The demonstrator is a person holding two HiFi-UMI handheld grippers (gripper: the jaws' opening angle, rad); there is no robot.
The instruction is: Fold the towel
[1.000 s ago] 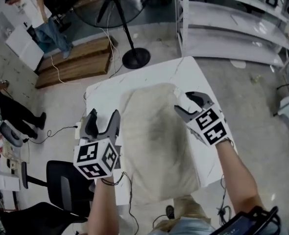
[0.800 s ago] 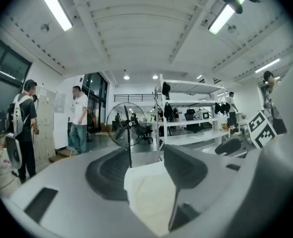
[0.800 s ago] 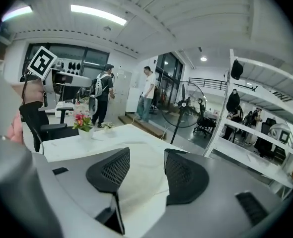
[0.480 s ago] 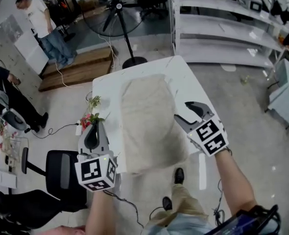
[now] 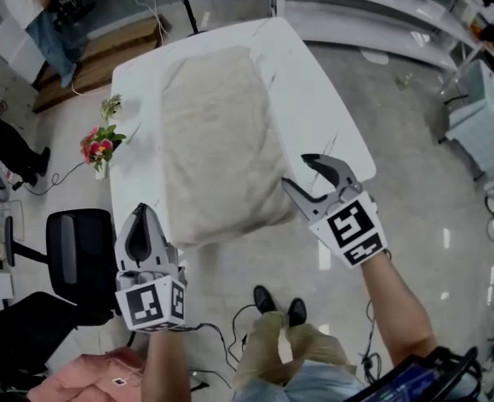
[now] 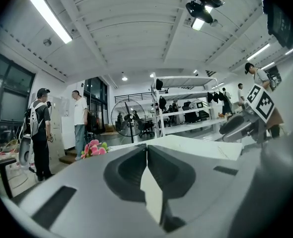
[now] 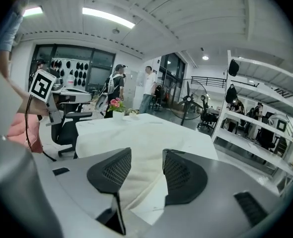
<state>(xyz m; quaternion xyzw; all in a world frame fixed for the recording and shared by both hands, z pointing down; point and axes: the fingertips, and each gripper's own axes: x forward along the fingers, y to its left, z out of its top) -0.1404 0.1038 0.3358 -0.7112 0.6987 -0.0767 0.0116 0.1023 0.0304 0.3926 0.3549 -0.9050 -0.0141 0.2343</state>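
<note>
The beige, soft-napped towel (image 5: 218, 132) lies flat as a long rectangle on the white table (image 5: 314, 99), reaching its near edge; the right gripper (image 5: 295, 172), jaws apart, hovers at the near right corner; the left gripper (image 5: 143, 216), jaws pressed together, hangs beside the near left corner; pink flowers (image 5: 99, 141) stand at the table's left edge.

left tool (image 5: 141, 216) closed empty, both tools back at near edge of towel (image 5: 218, 124), right tool (image 5: 301, 172) jaws narrowing over its corner

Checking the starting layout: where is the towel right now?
Head view: the towel lies spread along the middle of the white table, with the flowers beside the table's left edge.
</note>
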